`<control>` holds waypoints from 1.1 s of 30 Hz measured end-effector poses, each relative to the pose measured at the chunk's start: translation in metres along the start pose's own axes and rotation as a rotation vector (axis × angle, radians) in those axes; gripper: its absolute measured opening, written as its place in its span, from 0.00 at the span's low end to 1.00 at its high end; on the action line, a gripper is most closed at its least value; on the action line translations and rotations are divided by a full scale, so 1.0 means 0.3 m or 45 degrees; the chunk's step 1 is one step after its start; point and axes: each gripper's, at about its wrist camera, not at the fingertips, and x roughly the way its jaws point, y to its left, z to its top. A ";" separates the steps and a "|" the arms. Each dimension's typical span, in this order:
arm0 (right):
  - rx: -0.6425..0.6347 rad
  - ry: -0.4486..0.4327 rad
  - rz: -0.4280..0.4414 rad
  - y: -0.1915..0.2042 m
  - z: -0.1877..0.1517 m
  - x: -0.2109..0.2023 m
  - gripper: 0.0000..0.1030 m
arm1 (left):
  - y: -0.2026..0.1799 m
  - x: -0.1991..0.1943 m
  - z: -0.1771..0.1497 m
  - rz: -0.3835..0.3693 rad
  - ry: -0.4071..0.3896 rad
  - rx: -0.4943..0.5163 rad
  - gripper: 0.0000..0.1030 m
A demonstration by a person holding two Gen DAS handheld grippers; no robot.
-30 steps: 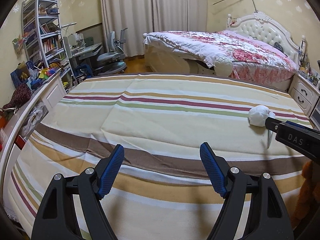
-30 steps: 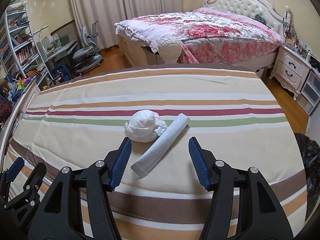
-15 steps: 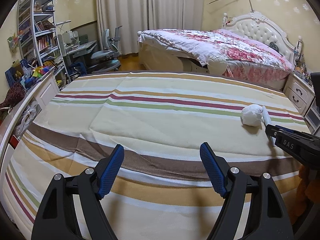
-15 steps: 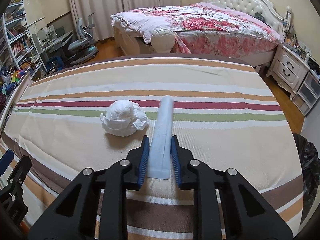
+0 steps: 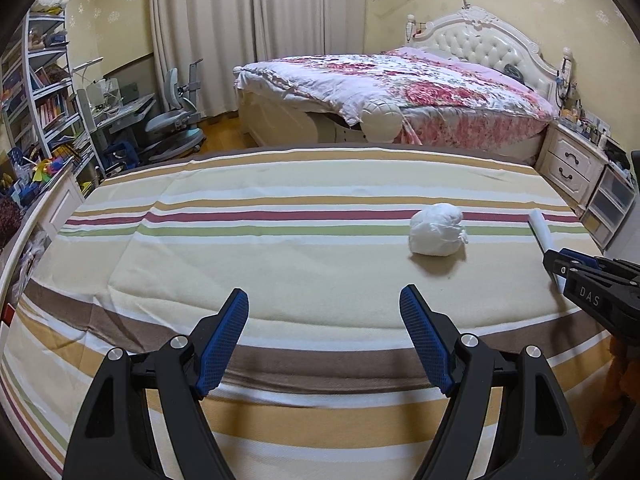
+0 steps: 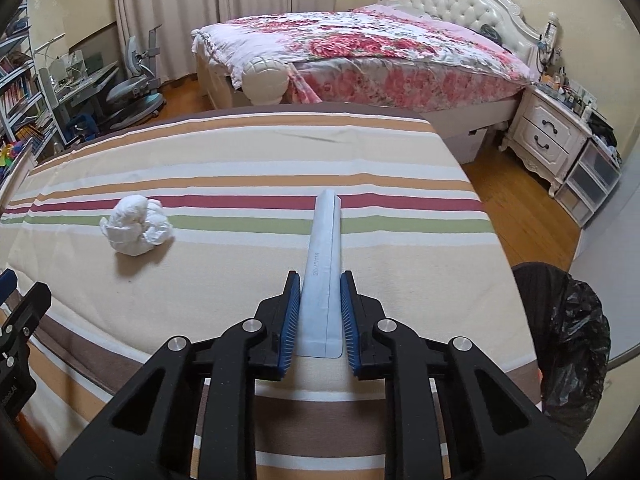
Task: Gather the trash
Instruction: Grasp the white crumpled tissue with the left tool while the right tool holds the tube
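The right gripper point(image 6: 319, 312), open a second ago, now clamps the pale tube point(image 6: 325, 264) near the striped bedspread's point(image 5: 280, 264) right edge; the left gripper's point(image 5: 323, 340) fingers stay apart, empty.

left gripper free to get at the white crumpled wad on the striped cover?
Probably yes. The left gripper is open and empty, and only bare striped cover lies between it and the crumpled wad. The right gripper, shut on the flattened tube, sits off to the side.

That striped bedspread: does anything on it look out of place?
Yes. A crumpled white wad lies loose on the striped bedspread, which is otherwise smooth and bare. Beside it, apart from it, a flattened pale tube is pinched in the right hand-held gripper. Nothing looks spilled or broken.
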 end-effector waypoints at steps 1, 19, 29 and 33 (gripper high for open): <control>0.000 0.000 -0.007 -0.014 0.001 0.002 0.20 | -0.014 0.005 0.007 -0.006 -0.001 0.008 0.73; -0.030 0.002 0.007 -0.050 0.032 0.032 0.20 | -0.185 0.122 0.108 -0.068 0.038 0.096 0.73; -0.034 0.001 0.010 -0.047 0.030 0.035 0.21 | -0.213 0.150 0.113 -0.126 0.082 0.129 0.41; -0.042 0.000 0.005 -0.044 0.023 0.033 0.20 | -0.221 0.135 0.107 -0.136 0.073 0.151 0.32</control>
